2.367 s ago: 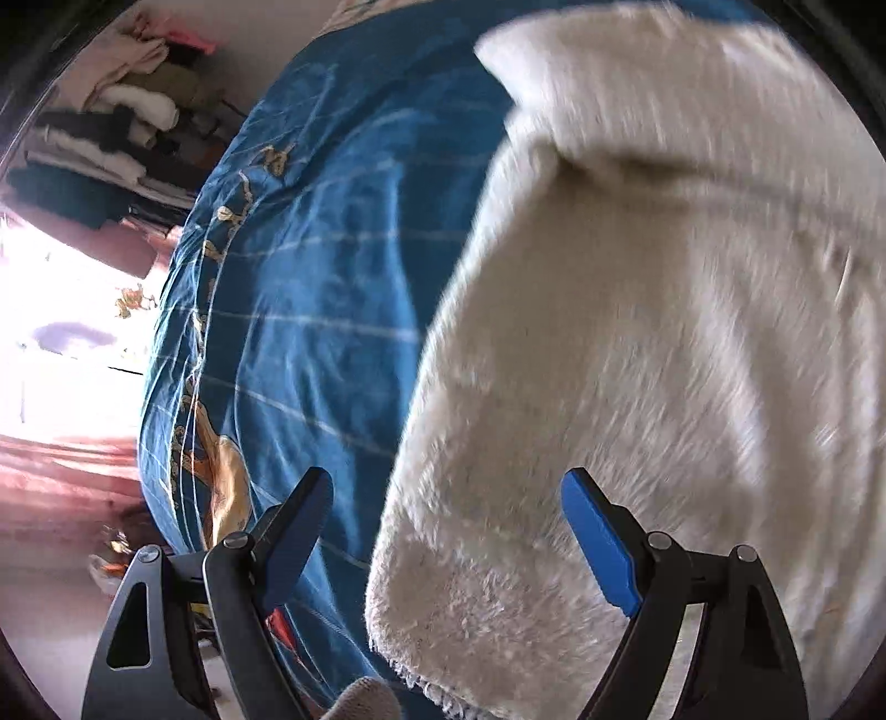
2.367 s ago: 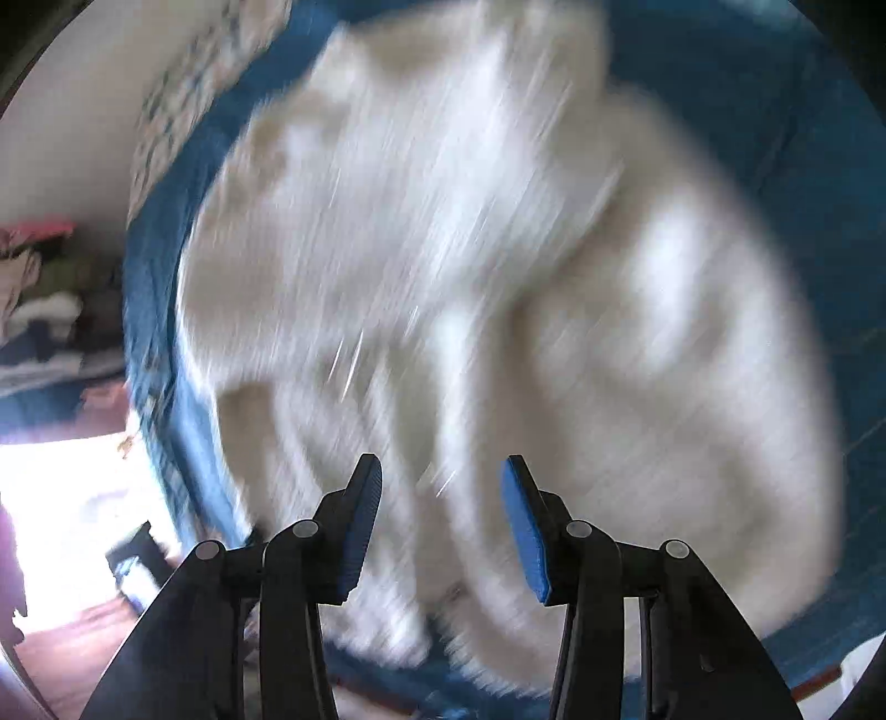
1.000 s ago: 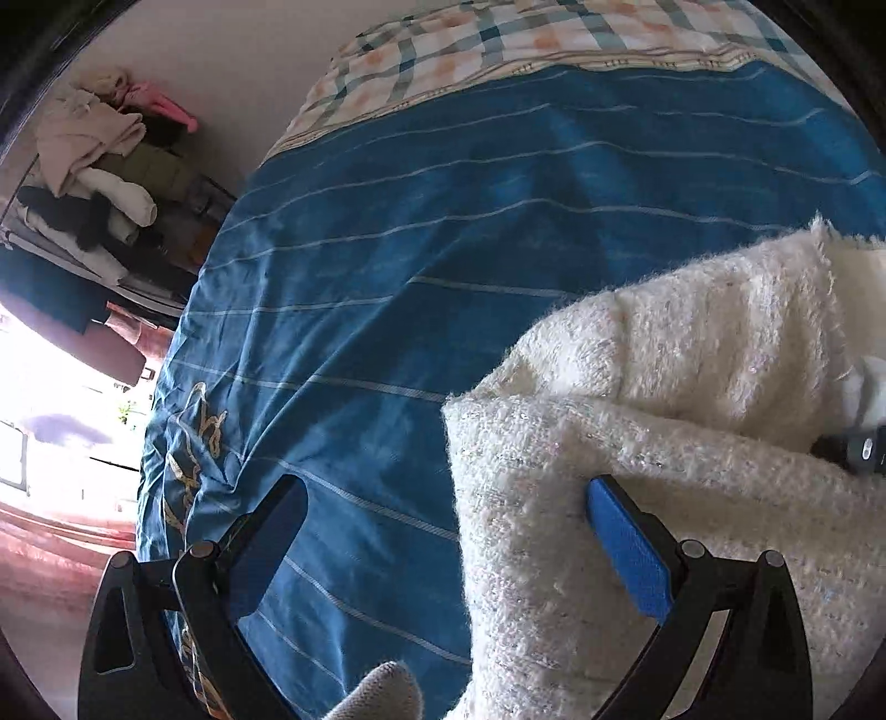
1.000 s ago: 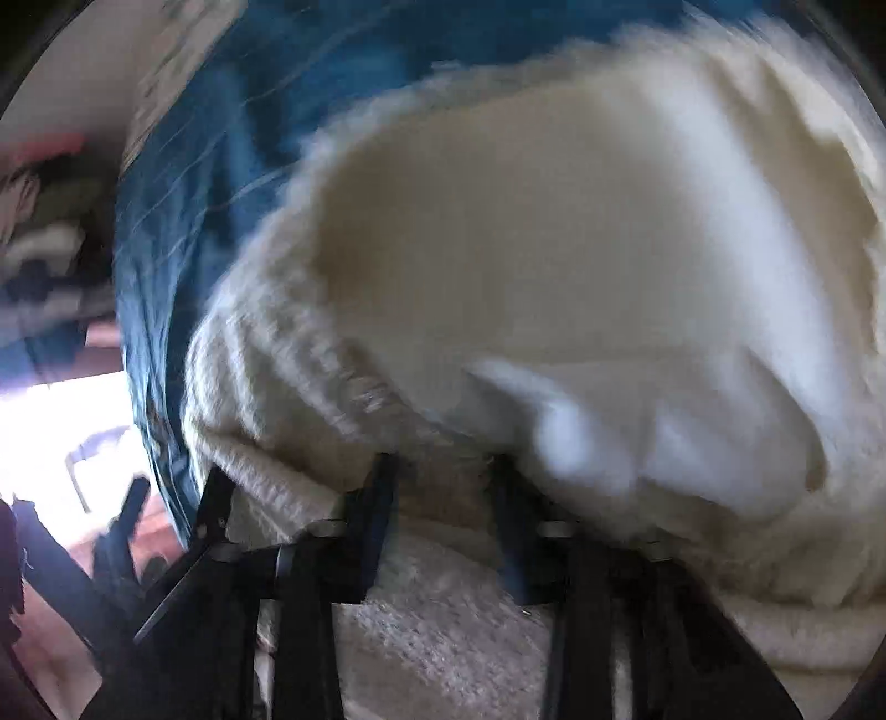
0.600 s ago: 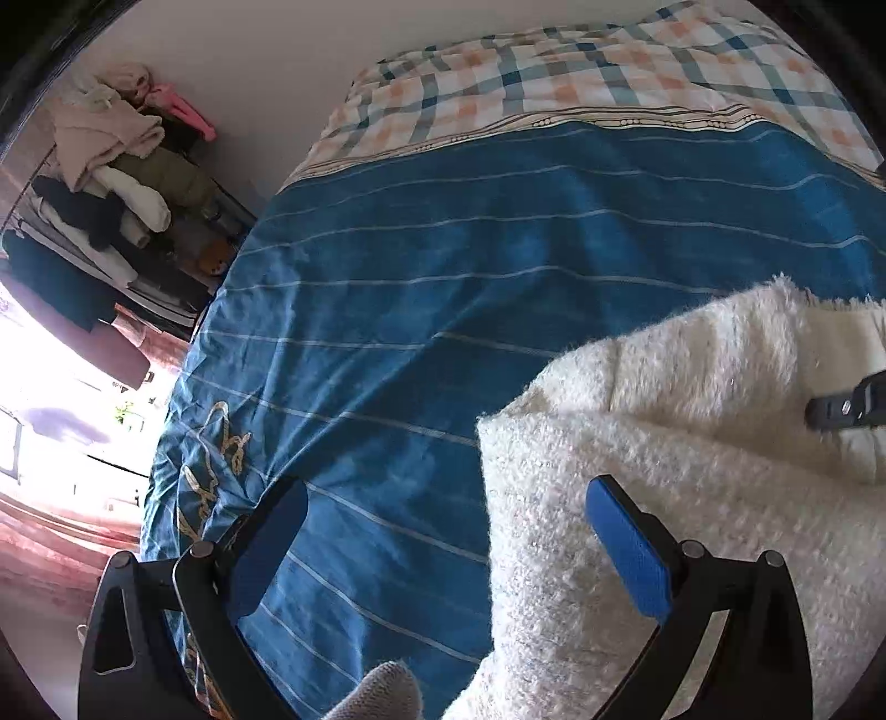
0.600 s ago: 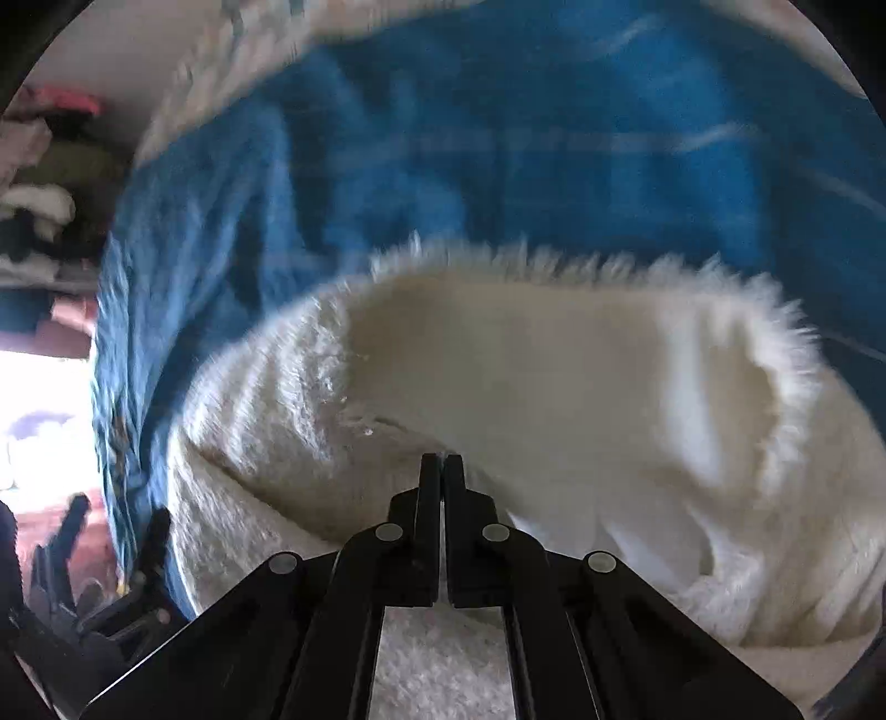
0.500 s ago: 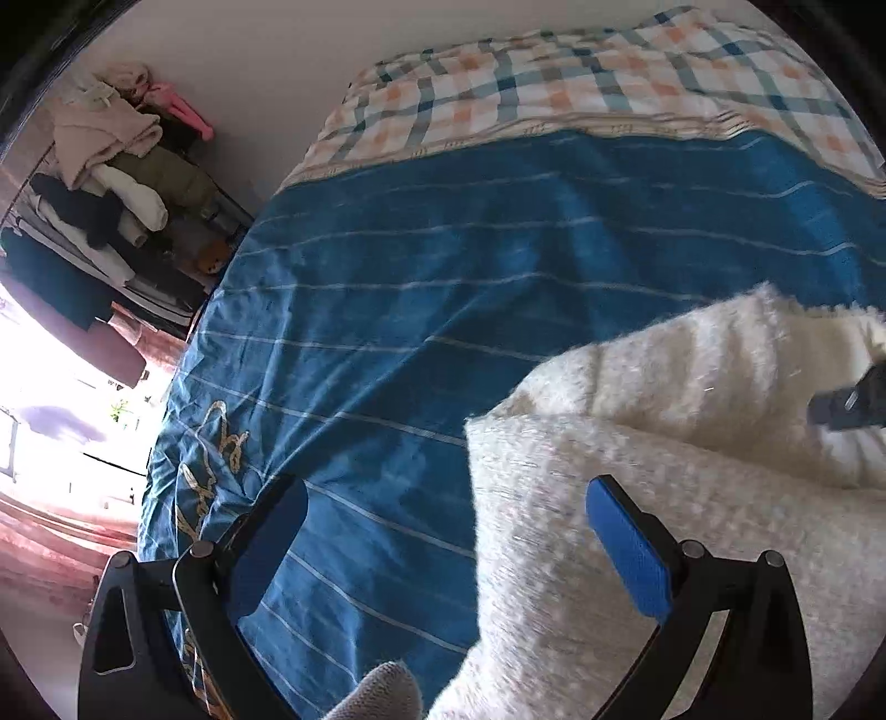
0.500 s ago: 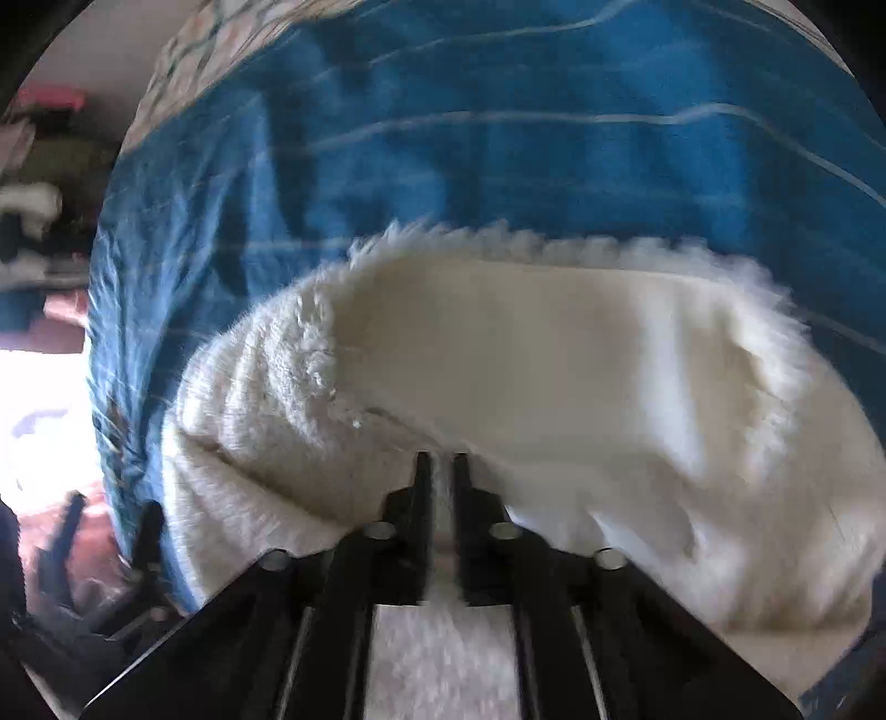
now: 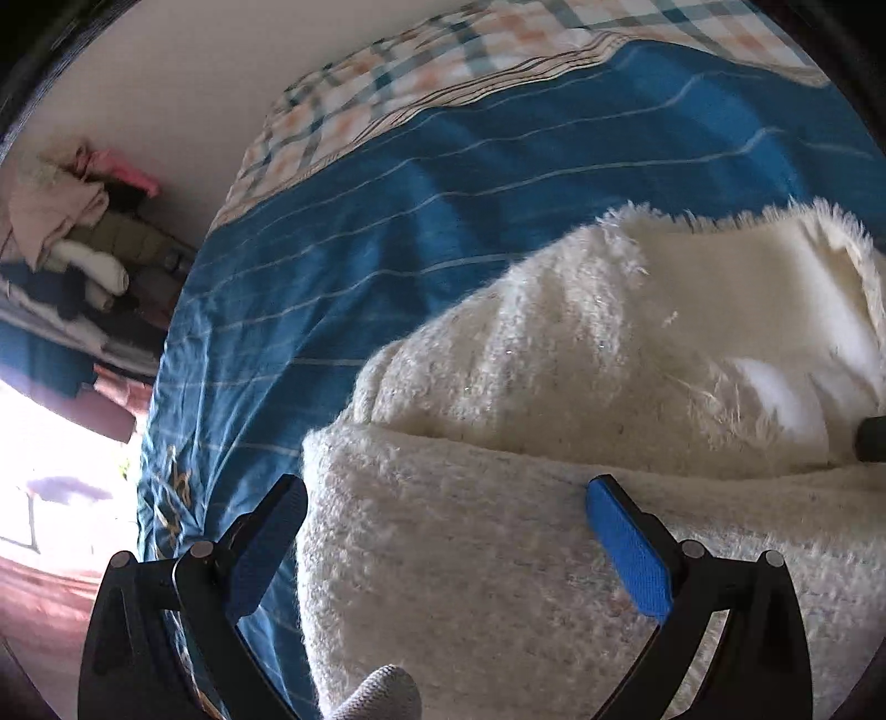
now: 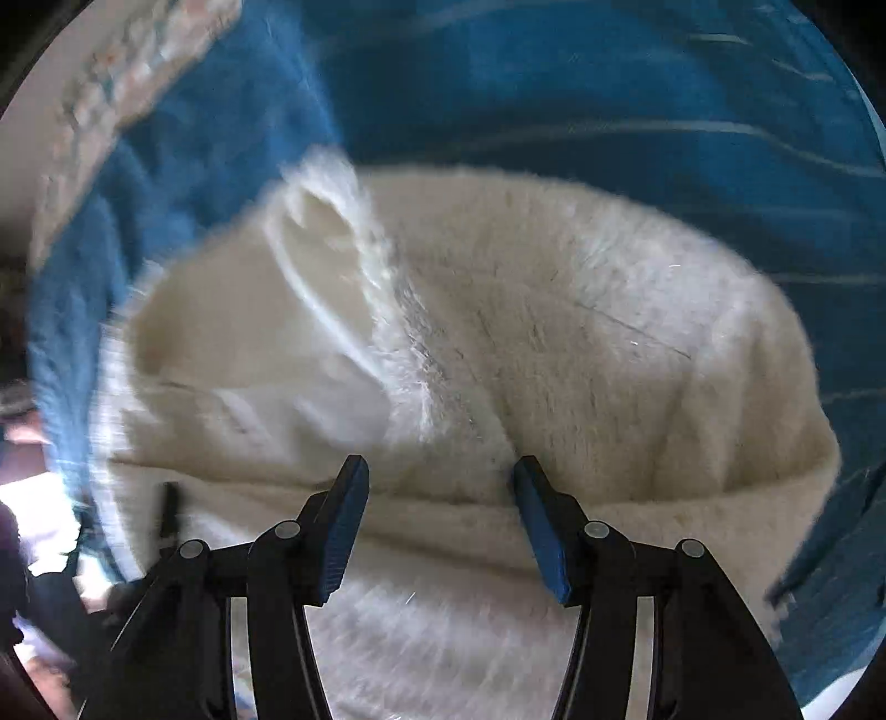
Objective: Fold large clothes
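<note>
My right gripper (image 10: 437,531) is opening its jaws above the cream-white fluffy fleece garment (image 10: 554,343); nothing is pinched between the blue pads, and the fabric beneath them lies loose. I judge I have just let go so the folded layer can settle where it lies. The garment sits bunched in a thick fold on the blue bedspread with thin pale stripes (image 10: 609,83), its smoother lining showing ahead of my fingers and to their left.

My left gripper (image 9: 443,543) hangs spread wide and empty over the near edge of the same garment (image 9: 554,387), one pad off its left border, the other above the pile. From there I could take the edge for the next fold. Beyond my fingertips the bedspread (image 9: 443,194) runs to a checked pillow (image 9: 498,33); clothes are heaped far left (image 9: 72,221).
</note>
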The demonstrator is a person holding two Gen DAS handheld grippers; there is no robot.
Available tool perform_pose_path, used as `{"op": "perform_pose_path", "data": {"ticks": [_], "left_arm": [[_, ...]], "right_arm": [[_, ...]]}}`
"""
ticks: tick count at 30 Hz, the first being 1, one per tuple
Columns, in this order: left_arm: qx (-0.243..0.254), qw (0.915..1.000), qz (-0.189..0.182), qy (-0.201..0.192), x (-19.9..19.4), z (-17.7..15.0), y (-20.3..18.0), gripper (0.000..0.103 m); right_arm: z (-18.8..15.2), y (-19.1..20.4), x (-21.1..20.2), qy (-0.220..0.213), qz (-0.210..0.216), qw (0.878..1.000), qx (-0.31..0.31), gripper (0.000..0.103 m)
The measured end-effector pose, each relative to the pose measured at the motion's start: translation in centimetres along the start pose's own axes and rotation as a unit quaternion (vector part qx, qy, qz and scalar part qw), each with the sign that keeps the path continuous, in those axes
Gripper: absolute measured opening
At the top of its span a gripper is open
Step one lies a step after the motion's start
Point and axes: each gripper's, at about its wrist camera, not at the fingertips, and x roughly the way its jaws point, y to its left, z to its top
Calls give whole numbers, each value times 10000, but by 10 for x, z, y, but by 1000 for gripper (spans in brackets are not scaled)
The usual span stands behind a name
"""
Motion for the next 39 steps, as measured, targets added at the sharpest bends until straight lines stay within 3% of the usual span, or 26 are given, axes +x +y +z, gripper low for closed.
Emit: {"op": "perform_pose_path", "data": {"ticks": [1, 2, 5, 11, 15, 18, 20, 21, 22, 25, 29, 32, 35, 39], "left_arm": [[43, 10000, 16, -32, 0, -1, 0, 103], [55, 10000, 9, -50, 0, -2, 1, 103], [47, 10000, -8, -70, 2, -4, 5, 103], [10, 10000, 34, -83, 6, -2, 11, 103], [-97, 9999, 54, -122, 3, 3, 18, 103], [-199, 9996, -6, -178, -8, 5, 28, 103], [-371, 9988, -86, -322, -25, 1, 43, 103], [-462, 9981, -130, -379, -35, -3, 51, 103], [-553, 9974, -167, -442, -45, -11, 61, 103], [-744, 9960, -225, -434, -65, -38, 80, 103], [-784, 9968, -115, -54, -72, -95, 96, 103], [-792, 9960, 120, 388, -57, -134, 105, 103], [-803, 9925, 164, 902, -27, -161, 110, 103], [-696, 9921, 70, 1038, 16, -162, 99, 103]], "right_arm": [[-2, 2, 5, -214, -148, 9997, -30, 19], [-3, 3, 8, -311, -307, 9990, -25, 16], [-9, 4, 2, -566, -316, 9978, 132, 10], [-8, -5, -34, -1118, 417, 9888, 899, 9], [7, -9, -30, -1057, 477, 9870, 1115, 9], [13, -7, -7, -500, 617, 9935, 821, 17], [11, -10, -16, -301, 971, 9929, 614, 47], [4, -18, -34, -299, 1332, 9895, 483, 54], [-4, -26, -50, -370, 1434, 9881, 415, 60], [-44, -63, -109, -722, 1329, 9883, 187, 60], [-99, -110, -130, -710, 321, 9969, 134, 60], [-135, -148, -102, -363, -83, 9990, 241, 60], [-151, -176, -68, -229, -116, 9988, 421, 60], [-148, -188, -25, -99, 0, 9993, 358, 60]]}}
